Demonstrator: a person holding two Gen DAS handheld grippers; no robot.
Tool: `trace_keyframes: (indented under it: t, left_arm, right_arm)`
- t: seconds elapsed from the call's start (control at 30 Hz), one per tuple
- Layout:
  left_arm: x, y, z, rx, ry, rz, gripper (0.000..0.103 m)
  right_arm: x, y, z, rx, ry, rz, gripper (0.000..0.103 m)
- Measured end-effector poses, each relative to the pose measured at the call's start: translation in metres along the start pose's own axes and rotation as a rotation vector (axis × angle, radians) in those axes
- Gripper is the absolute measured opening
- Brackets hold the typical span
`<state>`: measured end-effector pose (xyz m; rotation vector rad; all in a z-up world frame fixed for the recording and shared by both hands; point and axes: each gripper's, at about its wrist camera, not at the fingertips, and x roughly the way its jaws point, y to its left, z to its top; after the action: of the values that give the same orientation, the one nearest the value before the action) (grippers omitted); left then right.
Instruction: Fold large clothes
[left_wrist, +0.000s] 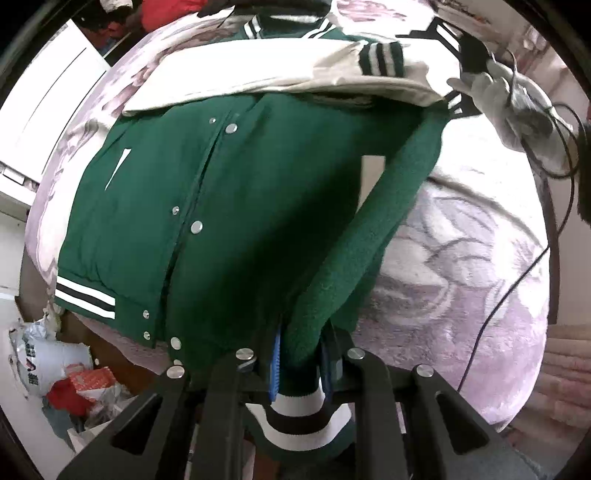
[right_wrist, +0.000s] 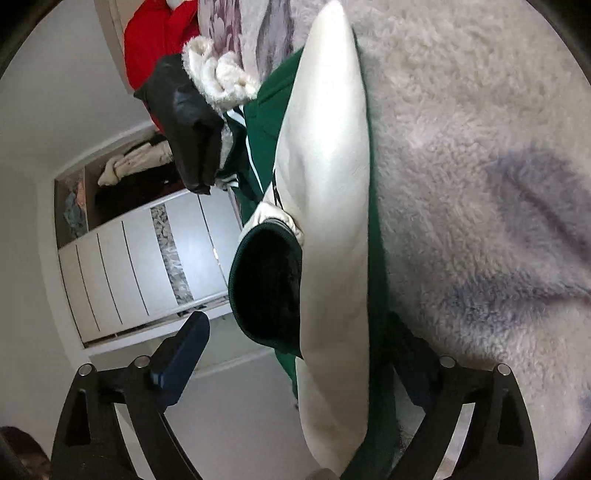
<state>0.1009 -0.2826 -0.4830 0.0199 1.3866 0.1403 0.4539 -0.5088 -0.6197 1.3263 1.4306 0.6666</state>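
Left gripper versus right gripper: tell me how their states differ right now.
The left gripper is shut on the jacket's green hem, its fingers close together; the right gripper stands wide open. The left gripper lifts its fabric clear of the blanket; the right gripper only straddles the cream sleeve, pinching nothing. Both work on the same green jacket.

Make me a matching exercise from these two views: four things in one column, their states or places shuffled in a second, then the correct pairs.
Things
1. left gripper
2. right gripper
3. cream sleeve
4. red garment

States or places
A. laid across the green jacket, near its collar
B. open, fingers either side of a cream and green edge
C. heaped beyond the collar end
D. shut on the jacket's striped hem

Pairs: 1-D, 2-B, 3-A, 4-C
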Motion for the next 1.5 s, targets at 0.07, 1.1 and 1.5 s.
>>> trace_keyframes:
  t: [0.07, 1.1, 1.5]
  left_arm:
    - [0.004, 0.000, 0.002, -0.007, 0.020, 0.021, 0.014]
    - [-0.065, 0.137, 0.022, -0.382, -0.026, -0.136, 0.012]
    - [-0.025, 0.338, 0.011, -0.666, -0.054, -0.177, 0.012]
  right_arm:
    - [0.006, -0.002, 0.007, -0.013, 0.003, -0.055, 0.095]
    - [0.025, 0.090, -0.023, 0.091, -0.110, -0.120, 0.014]
    - [0.266, 0.274, -0.048, -0.084, -0.037, -0.583, 0.014]
